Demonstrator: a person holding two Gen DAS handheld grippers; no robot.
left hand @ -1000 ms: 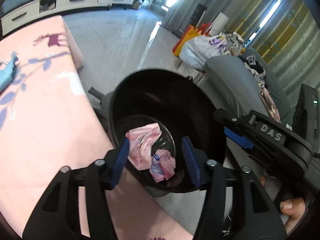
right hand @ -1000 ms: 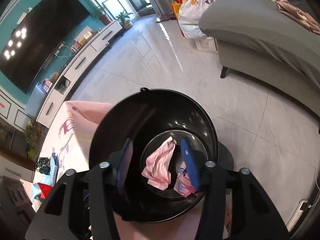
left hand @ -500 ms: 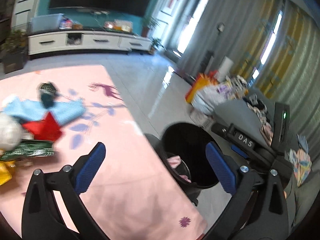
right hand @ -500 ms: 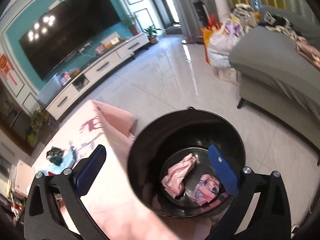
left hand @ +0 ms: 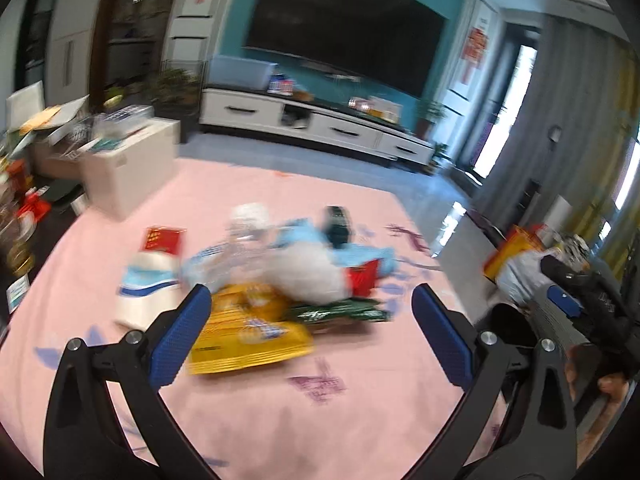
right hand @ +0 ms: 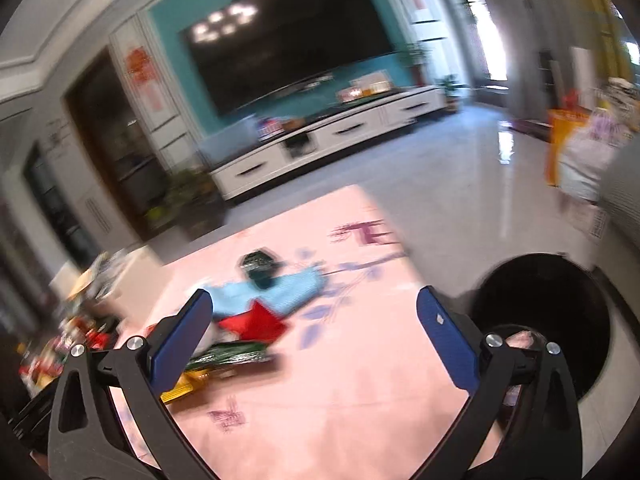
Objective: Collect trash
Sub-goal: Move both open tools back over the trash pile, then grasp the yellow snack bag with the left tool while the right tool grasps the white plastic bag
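Both views are blurred. The left gripper (left hand: 310,312) stands spread wide with nothing between its blue pads; the right gripper (right hand: 314,318) is likewise released and empty. The only container in sight is the black bin (right hand: 548,312), on the floor just off the right edge of the pink tabletop (right hand: 352,380). Its interior is largely hidden behind the right gripper's frame — only a scrap of pink wrapper (right hand: 524,336) shows inside, and no more of its contents can be made out. In the left view only a sliver of the bin's mouth (left hand: 508,320) shows at the same edge. The remaining trash lies heaped near the middle of the tabletop, well apart from the bin: a yellow packet (left hand: 248,332) nearest the grippers, a green packet (left hand: 336,312) touching it, a red wrapper (left hand: 362,280), a light blue cloth-like item (left hand: 360,256), a crumpled white mass (left hand: 308,276), and a dark object (left hand: 338,226) toward the far edge. A red booklet (left hand: 162,238) and a blue-and-white pack (left hand: 148,284) lie toward the left edge.
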